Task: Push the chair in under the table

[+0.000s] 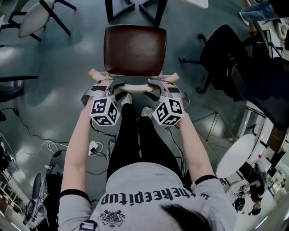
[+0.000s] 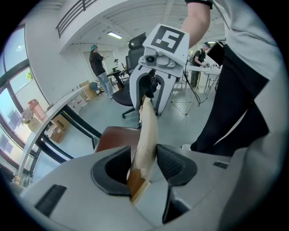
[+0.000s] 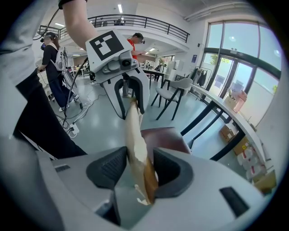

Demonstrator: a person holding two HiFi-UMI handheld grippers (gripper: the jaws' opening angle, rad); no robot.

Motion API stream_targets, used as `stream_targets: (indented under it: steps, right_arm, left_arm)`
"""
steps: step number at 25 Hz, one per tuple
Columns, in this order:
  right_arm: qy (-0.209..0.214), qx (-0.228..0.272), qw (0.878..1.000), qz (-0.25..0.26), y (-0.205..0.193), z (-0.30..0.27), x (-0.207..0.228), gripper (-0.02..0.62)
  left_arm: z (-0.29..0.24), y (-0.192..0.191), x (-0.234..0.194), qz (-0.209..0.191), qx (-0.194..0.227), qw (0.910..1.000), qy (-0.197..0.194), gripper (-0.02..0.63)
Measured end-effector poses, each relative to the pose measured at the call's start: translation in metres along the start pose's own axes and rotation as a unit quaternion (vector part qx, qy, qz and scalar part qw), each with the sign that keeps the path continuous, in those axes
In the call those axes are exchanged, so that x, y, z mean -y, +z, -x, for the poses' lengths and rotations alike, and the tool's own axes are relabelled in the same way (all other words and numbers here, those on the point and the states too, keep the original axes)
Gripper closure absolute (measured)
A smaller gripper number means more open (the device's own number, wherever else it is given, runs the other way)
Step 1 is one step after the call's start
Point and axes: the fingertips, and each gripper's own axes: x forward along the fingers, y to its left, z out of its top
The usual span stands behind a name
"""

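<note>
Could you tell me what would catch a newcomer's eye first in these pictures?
The brown-seated chair at the top centre of the head view stands out first. Just below it, the left gripper and right gripper each clamp its pale backrest. Black legs stand just beyond the seat.

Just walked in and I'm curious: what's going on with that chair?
A person stands behind a brown-seated chair, holding a tool in each hand. The left tool and the right tool each close on the chair's pale wooden backrest, one near each end. The seat faces the table's black legs just ahead and is not yet tucked under.
</note>
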Motion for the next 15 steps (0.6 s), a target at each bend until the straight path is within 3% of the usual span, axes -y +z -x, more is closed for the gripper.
stream_targets:
  steps: [15]
  right_arm:
    - [-0.015, -0.007, 1.000, -0.019, 0.017, -0.020, 0.037, 0.403]
  left_arm:
    - [0.001, -0.015, -0.045, -0.018, 0.010, 0.9997, -0.014, 0.419]
